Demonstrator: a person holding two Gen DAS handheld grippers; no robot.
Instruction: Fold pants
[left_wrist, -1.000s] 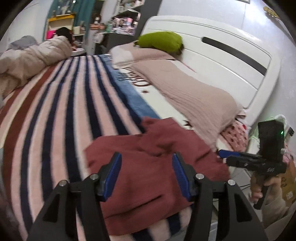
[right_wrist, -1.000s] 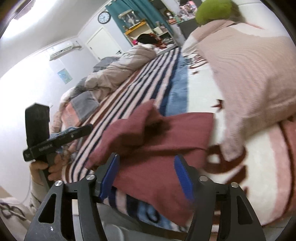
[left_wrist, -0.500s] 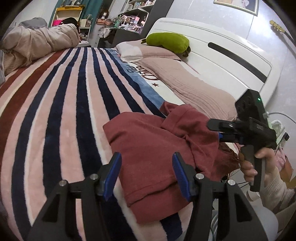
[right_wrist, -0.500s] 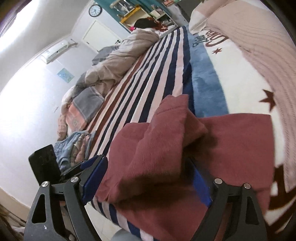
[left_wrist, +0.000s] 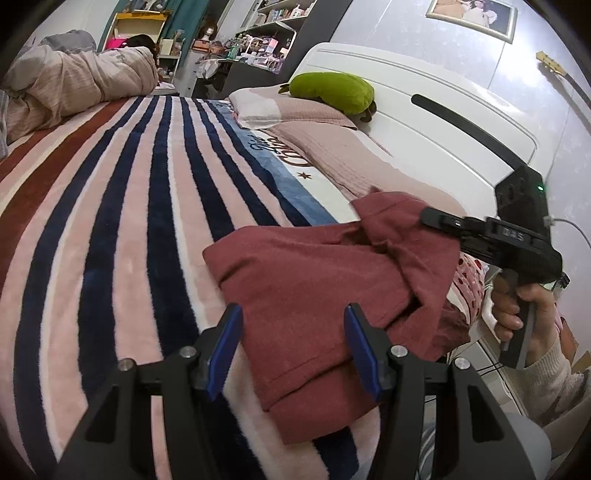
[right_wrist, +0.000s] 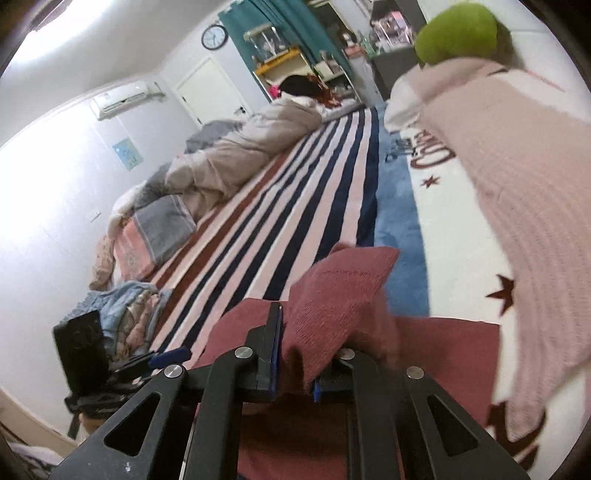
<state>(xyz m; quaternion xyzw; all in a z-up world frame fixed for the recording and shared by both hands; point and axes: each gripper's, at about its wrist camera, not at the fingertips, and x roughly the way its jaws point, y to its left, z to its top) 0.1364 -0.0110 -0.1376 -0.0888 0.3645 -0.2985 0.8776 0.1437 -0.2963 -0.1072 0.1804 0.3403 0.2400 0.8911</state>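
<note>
Dark red corduroy pants (left_wrist: 314, 280) lie partly folded on the striped blanket near the bed's edge. My left gripper (left_wrist: 291, 350) stands open just above their near edge, its blue pads apart and pressing on nothing. In the right wrist view my right gripper (right_wrist: 295, 354) has its jaws closing on a raised fold of the pants (right_wrist: 340, 291), and the cloth is pinched between the pads. From the left wrist view the right gripper (left_wrist: 428, 216) holds that fold up at the pants' far right corner. The left gripper (right_wrist: 170, 356) shows low at the left there.
The striped blanket (left_wrist: 129, 221) covers the bed. A pink knitted cover (left_wrist: 332, 147) and a green plush (left_wrist: 332, 88) lie by the white headboard (left_wrist: 443, 122). A rolled duvet (left_wrist: 81, 77) sits at the far side. A clothes pile (right_wrist: 125, 302) lies past the left gripper.
My right gripper moved onto the raised fold with jaws wide, then shut on it and holds it up. The left gripper sank toward the pants' near edge, then stayed still.
</note>
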